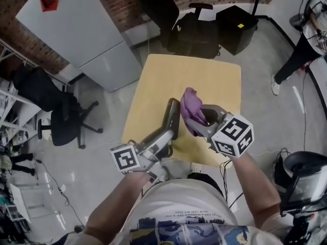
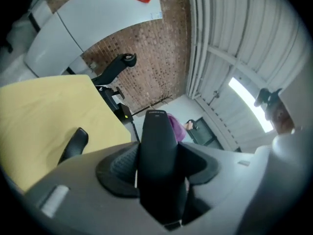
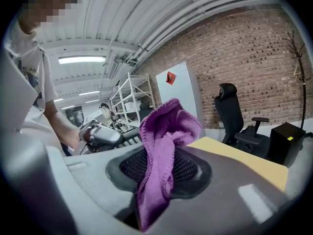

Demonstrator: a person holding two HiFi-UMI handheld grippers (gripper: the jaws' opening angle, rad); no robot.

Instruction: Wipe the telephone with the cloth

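Note:
A black telephone handset [image 1: 172,117] stands on end above the yellow table [image 1: 214,80], and my left gripper [image 1: 164,135] is shut on its lower part. In the left gripper view the handset [image 2: 155,131] fills the gap between the two grey jaws of the left gripper [image 2: 157,153]. My right gripper [image 1: 203,120] is shut on a purple cloth [image 1: 190,106], which hangs just right of the handset; I cannot tell whether they touch. The cloth [image 3: 164,146] bunches up out of the right gripper [image 3: 161,170] and drapes down over a pad. The cloth [image 2: 175,128] peeks out behind the handset.
A small dark object [image 2: 73,145] lies on the table [image 2: 44,111]. Beyond the table's far edge stand black office chairs [image 1: 189,29] and a black box [image 1: 236,28]. A white cabinet [image 1: 82,29] is at the far left. A person [image 1: 301,45] stands at the far right.

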